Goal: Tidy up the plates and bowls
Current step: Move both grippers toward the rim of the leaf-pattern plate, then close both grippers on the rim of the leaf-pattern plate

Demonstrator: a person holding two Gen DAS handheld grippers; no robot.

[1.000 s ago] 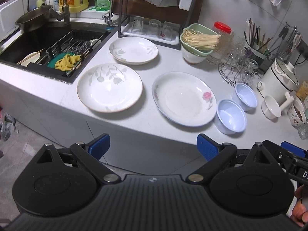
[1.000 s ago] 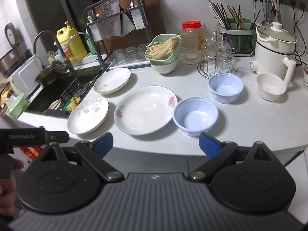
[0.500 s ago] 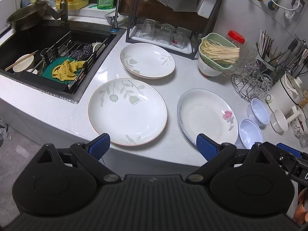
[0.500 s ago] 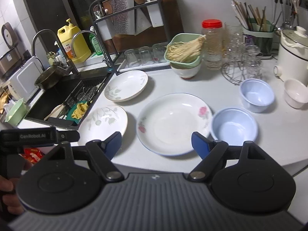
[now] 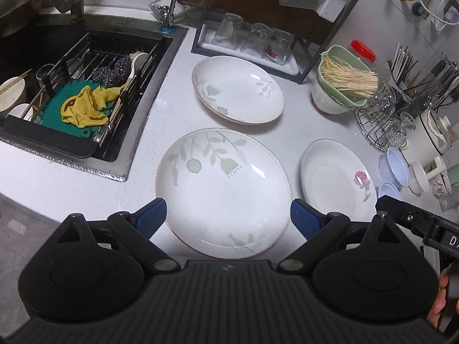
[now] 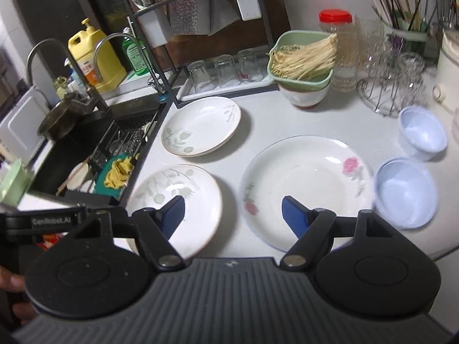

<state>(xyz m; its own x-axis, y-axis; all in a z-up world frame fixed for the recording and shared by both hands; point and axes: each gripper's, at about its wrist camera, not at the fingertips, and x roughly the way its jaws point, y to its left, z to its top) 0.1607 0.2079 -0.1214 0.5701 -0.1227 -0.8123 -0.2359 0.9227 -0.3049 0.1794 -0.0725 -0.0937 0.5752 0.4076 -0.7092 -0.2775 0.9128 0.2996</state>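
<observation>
Three plates lie on the white counter. A large leaf-patterned plate [image 5: 223, 192] is nearest, a second leaf plate [image 5: 238, 90] lies behind it, and a rose-patterned plate [image 5: 335, 177] is to the right. Two pale blue bowls [image 5: 393, 169] sit beyond the rose plate. My left gripper [image 5: 228, 216] is open, and its blue fingertips straddle the near leaf plate's front half without touching it. My right gripper [image 6: 233, 213] hovers over the gap between the leaf plate [image 6: 175, 200] and the rose plate [image 6: 307, 183]. Its jaws are closing with nothing gripped. The blue bowls [image 6: 404, 192] stand to its right.
A sink [image 5: 86, 91] with a rack and a yellow cloth lies to the left. Behind the plates stands a black rack with upturned glasses [image 5: 252, 40]. A green colander of noodles [image 5: 341, 86], a wire glass holder [image 6: 393, 86] and a white pot [image 5: 430, 134] crowd the back right.
Both grippers have moved forward over the counter's front edge. The left one now straddles the near leaf plate. The right jaws have narrowed.
</observation>
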